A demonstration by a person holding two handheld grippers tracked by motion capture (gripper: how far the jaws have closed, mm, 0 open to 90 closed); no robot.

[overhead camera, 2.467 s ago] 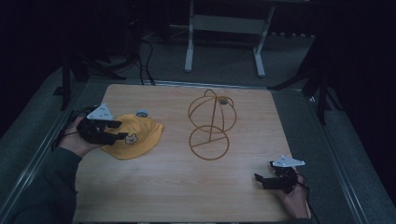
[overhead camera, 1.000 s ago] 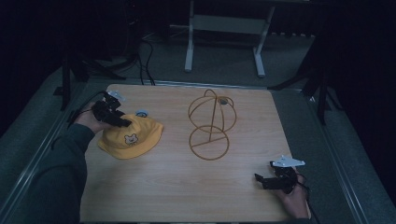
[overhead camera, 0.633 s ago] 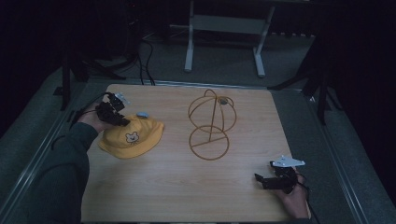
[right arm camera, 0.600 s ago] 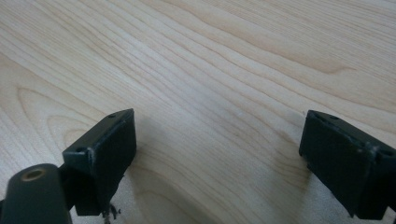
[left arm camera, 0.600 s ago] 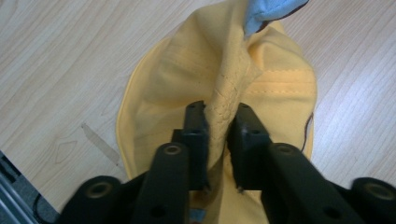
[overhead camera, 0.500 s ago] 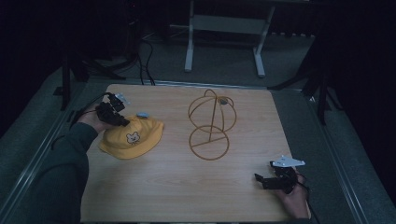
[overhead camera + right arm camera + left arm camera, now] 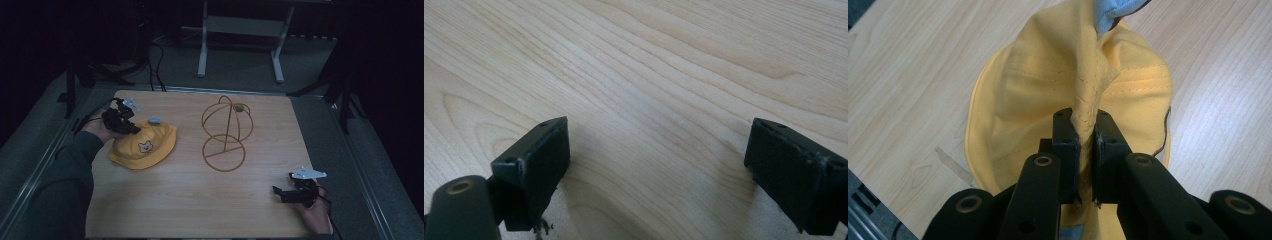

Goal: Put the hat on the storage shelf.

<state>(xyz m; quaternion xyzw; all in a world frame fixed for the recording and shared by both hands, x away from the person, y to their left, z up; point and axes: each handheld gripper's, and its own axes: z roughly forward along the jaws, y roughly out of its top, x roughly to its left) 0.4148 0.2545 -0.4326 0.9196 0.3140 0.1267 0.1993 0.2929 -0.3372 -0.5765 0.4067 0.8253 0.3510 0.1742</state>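
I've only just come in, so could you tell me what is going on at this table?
A person works with a gripper in each hand. The left gripper has pinched a fold of the yellow hat, which lies on the table left of the wire stand. The right gripper is open, low over bare wood near the front right corner, holding nothing.

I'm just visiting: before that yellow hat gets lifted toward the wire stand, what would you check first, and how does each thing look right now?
1. Left hand-held gripper pinching a fold of the yellow hat: ok.
2. Hold deep enough to last: cannot tell.
3. Wire stand upright: ok.
4. Table between hat and stand bare: ok.
5. Right hand-held gripper open, resting away from the stand: ok.
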